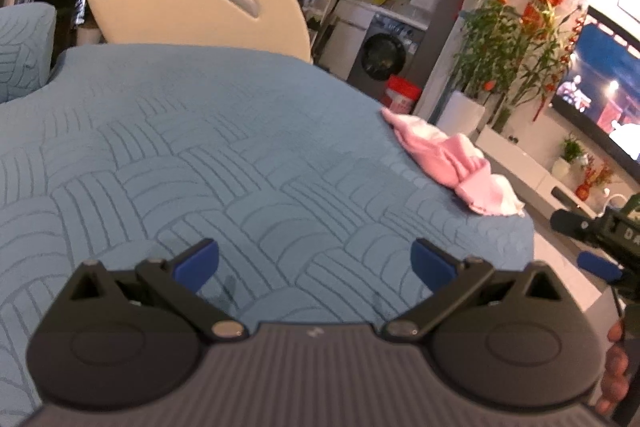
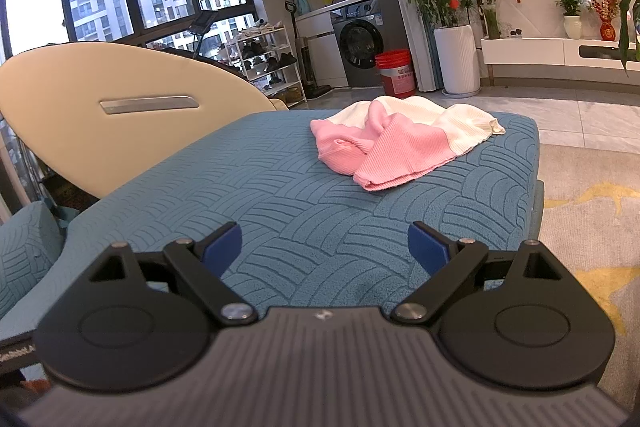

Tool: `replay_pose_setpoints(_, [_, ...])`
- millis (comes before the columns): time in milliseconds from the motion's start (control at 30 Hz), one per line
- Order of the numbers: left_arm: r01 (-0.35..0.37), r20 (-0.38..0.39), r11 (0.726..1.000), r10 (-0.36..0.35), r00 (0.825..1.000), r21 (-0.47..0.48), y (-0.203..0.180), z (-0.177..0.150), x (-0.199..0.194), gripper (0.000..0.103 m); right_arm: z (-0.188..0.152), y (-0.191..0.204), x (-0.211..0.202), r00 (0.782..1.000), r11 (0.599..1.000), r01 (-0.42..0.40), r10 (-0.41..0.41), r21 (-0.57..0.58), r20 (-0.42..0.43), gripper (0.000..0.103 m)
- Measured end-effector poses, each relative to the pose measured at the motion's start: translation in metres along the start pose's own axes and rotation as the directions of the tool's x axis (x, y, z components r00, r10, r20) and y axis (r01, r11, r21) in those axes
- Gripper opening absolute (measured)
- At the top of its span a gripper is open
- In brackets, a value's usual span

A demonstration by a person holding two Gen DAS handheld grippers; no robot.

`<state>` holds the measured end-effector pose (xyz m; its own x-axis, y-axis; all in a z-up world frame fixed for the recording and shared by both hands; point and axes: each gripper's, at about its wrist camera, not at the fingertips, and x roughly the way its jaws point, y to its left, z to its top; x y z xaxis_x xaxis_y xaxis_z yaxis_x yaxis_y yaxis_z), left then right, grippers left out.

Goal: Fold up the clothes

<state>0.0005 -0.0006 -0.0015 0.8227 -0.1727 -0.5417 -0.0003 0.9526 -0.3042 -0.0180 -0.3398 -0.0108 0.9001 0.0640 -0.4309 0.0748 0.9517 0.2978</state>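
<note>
A crumpled pink-and-white ribbed knit garment (image 2: 396,143) is seen at the far right of the quilted blue cushion (image 2: 304,211); both the left gripper (image 1: 314,263) and right gripper (image 2: 325,247) are held spread, empty

Left tool (image 1: 315,265) spread wide, empty, above blue cushion (image 1: 200,155); crumpled pink garment (image 1: 448,159) well apart.

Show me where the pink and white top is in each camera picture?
Left wrist view: the pink and white top lies crumpled at the right, near the blue cushion's edge.
Right wrist view: it lies above centre, on the cushion's far end.
Shared landmark: the red bucket beside the washing machine.
</note>
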Motion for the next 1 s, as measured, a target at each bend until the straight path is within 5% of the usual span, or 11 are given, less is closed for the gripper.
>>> replay_pose_setpoints(500, [-0.121,0.009,0.979,0.121,0.993,0.163,-0.002,-0.022,0.029,0.103,0.003,0.001,-0.007,1.000,1.000,0.000,0.000,0.013,0.000,0.092])
replay_pose_setpoints(567, [-0.121,-0.033,0.977,0.129,0.991,0.173,0.002,-0.030,0.035,0.103,0.003,0.000,-0.007,1.000,1.000,-0.001,0.001,0.014,0.001,0.092])
replay_pose_setpoints(733, [-0.159,-0.028,0.950,0.173,0.985,0.267,-0.004,-0.040,0.040,0.103,0.006,-0.002,-0.008,1.000,1.000,-0.008,0.008,0.021,0.005,0.092])
replay_pose_setpoints(1000, [-0.112,0.017,0.955,0.112,0.994,0.275,-0.021,0.002,0.017,0.103,0.008,-0.004,-0.007,1.000,0.999,-0.023,0.022,0.035,0.012,0.092])
